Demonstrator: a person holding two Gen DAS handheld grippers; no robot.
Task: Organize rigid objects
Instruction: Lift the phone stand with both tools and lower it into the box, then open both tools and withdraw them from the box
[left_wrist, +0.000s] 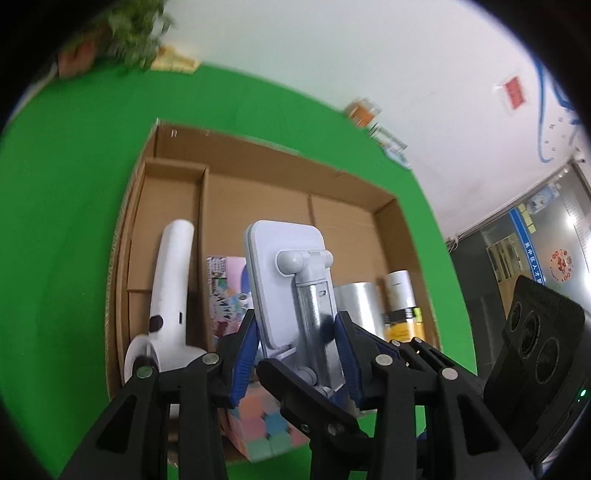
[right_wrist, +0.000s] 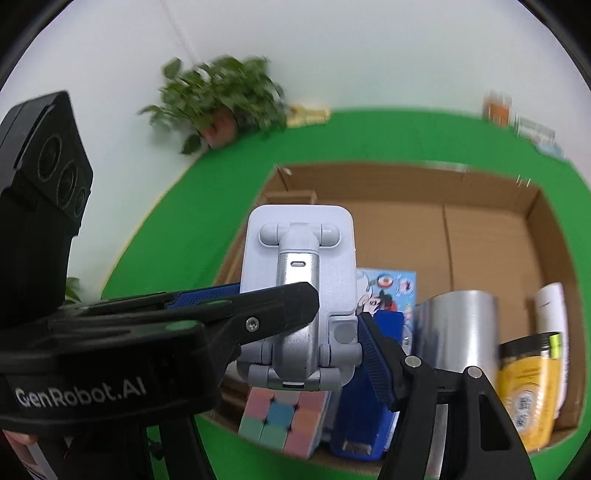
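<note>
Two hand-held grippers share one folding phone stand (right_wrist: 299, 295), held above open cardboard box (left_wrist: 388, 206) on green bench (left_wrist: 74, 221). Left hand-held gripper (left_wrist: 295, 354) clamps metal stem sides; right hand-held gripper (right_wrist: 332, 332) pinches lower body. Stand rigid, light; hinged plate may swing, smooth metal slippery; grip stem. Rubik's cube (right_wrist: 284, 417) directly below.

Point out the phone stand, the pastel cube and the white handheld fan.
phone stand (right_wrist: 295, 243): right wrist view, on its pale back plate.
pastel cube (right_wrist: 282, 415): right wrist view, on its top face.
white handheld fan (left_wrist: 173, 280): left wrist view, on its handle.
</note>
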